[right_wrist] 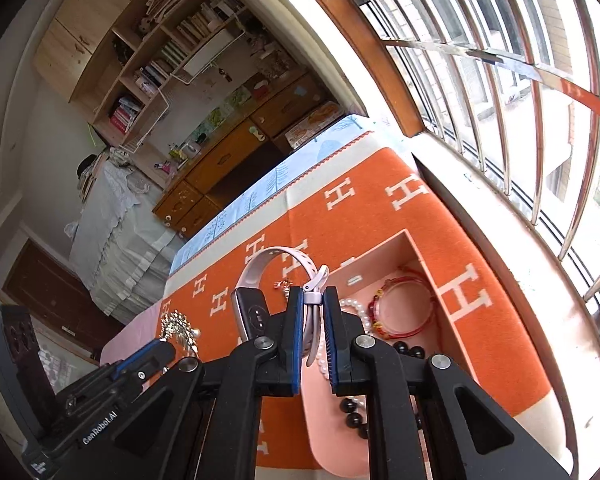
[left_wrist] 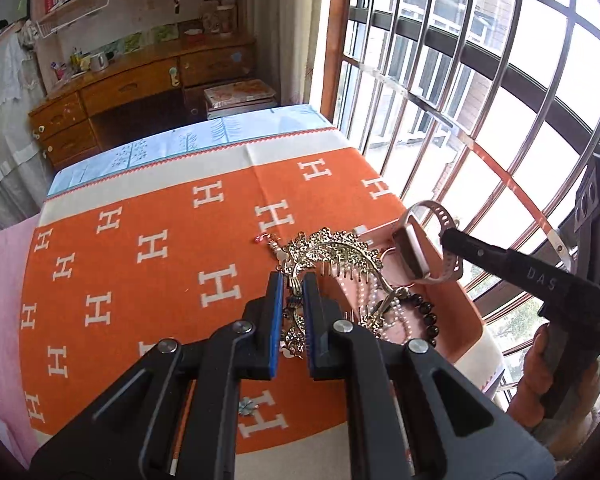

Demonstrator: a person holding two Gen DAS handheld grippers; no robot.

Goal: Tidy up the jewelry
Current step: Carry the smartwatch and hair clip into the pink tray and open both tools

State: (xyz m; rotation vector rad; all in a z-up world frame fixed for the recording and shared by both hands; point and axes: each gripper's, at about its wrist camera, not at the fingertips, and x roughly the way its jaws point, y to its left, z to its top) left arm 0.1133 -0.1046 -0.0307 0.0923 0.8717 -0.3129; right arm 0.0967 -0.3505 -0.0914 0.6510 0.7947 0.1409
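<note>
My left gripper (left_wrist: 293,280) is shut on a gold filigree hair comb (left_wrist: 332,248), held up above the orange cloth (left_wrist: 140,280). To its right, my right gripper (left_wrist: 446,238) grips a watch (left_wrist: 410,252) with a pale pink strap over the pink tray (left_wrist: 456,312). In the right wrist view the right gripper (right_wrist: 313,294) pinches the watch strap (right_wrist: 314,280), and the watch body (right_wrist: 250,312) hangs to the left. The tray (right_wrist: 404,258) holds a red bangle (right_wrist: 404,308), a pearl necklace (right_wrist: 356,308) and black beads (right_wrist: 356,412). The left gripper (right_wrist: 168,346) with the comb (right_wrist: 178,328) is at lower left.
A small pink earring (left_wrist: 265,237) lies on the cloth left of the tray. A little flower charm (left_wrist: 246,405) lies near the cloth's front. A barred window (left_wrist: 480,80) runs along the right side. A wooden desk (left_wrist: 140,80) stands beyond the table's far edge.
</note>
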